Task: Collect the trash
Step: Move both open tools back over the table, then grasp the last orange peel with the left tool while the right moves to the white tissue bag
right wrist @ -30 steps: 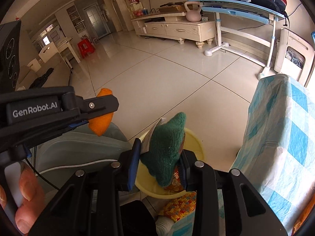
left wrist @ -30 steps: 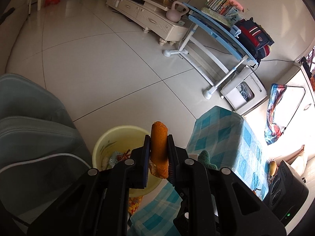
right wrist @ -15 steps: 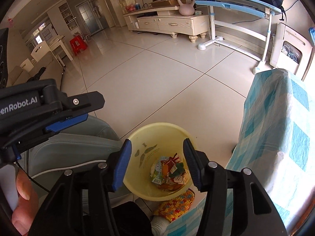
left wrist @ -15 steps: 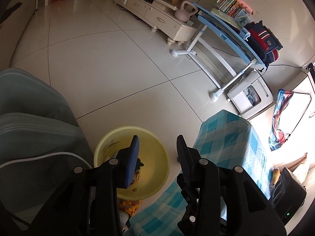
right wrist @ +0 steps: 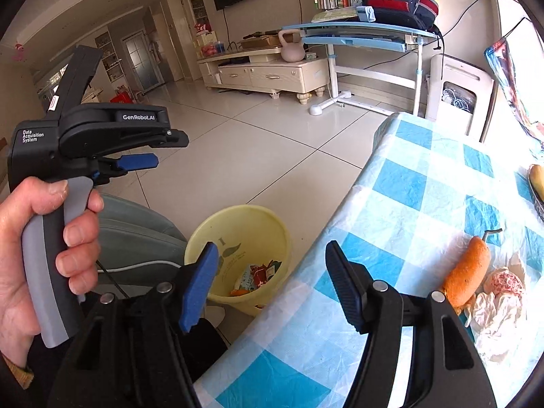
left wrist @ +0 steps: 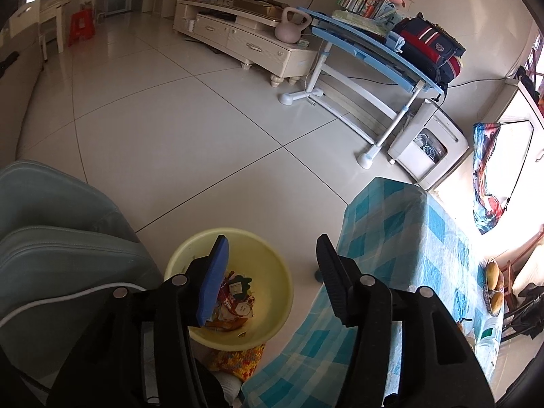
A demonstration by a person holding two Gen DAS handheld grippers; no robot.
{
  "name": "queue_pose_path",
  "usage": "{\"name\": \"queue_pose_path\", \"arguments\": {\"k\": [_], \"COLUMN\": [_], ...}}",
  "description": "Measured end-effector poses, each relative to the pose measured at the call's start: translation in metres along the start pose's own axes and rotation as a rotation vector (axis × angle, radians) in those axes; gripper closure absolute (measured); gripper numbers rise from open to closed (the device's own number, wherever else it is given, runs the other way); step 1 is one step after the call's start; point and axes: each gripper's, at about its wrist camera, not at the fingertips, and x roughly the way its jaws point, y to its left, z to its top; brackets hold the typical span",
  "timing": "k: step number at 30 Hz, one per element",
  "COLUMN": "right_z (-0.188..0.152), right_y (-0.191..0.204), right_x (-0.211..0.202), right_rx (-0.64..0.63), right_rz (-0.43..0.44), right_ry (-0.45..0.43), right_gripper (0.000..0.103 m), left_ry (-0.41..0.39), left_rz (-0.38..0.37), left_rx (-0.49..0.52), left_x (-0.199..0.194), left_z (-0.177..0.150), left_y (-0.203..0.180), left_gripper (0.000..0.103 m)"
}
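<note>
yellow bin (right wrist: 238,238): set on the floor tiles between a grey-green seat (left wrist: 61,238) and the checked tablecloth (right wrist: 425,204); wrappers and scraps (right wrist: 258,277) are held inside, so part of the collecting is judged done. left on the cloth: an orange item (right wrist: 464,275), crumpled white paper (right wrist: 493,309), a pinkish lump (right wrist: 503,280). left gripper (left wrist: 270,272): spread wide above the bin, nothing held. right gripper (right wrist: 268,278): spread wide, nothing held. writing read on the left tool: "genrobot.ai", "data acquisition system".
</note>
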Motion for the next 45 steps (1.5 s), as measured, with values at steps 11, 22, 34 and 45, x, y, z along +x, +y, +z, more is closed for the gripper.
{"name": "queue_pose_path", "arguments": {"k": [11, 22, 34, 45], "right_z": [-0.022, -0.049, -0.070, -0.040], "right_y": [-0.022, -0.048, -0.129, -0.131], "right_x": [-0.018, -0.050, -0.101, -0.077], "right_rx": [0.057, 0.064, 0.258, 0.120], "right_rz": [-0.059, -0.134, -0.290, -0.269], "right_ry": [-0.032, -0.020, -0.037, 0.007], "right_gripper": [0.039, 0.039, 0.039, 0.039], "left_ry": [-0.027, 0.002, 0.061, 0.066], "left_rz": [0.011, -0.041, -0.152, -0.156], "left_rx": [0.130, 0.264, 0.556, 0.659], "left_x": [-0.011, -0.015, -0.022, -0.021], "left_z": [-0.008, -0.030, -0.094, -0.121], "left_y": [-0.030, -0.068, -0.159, -0.207], "left_gripper": [0.046, 0.040, 0.038, 0.037]}}
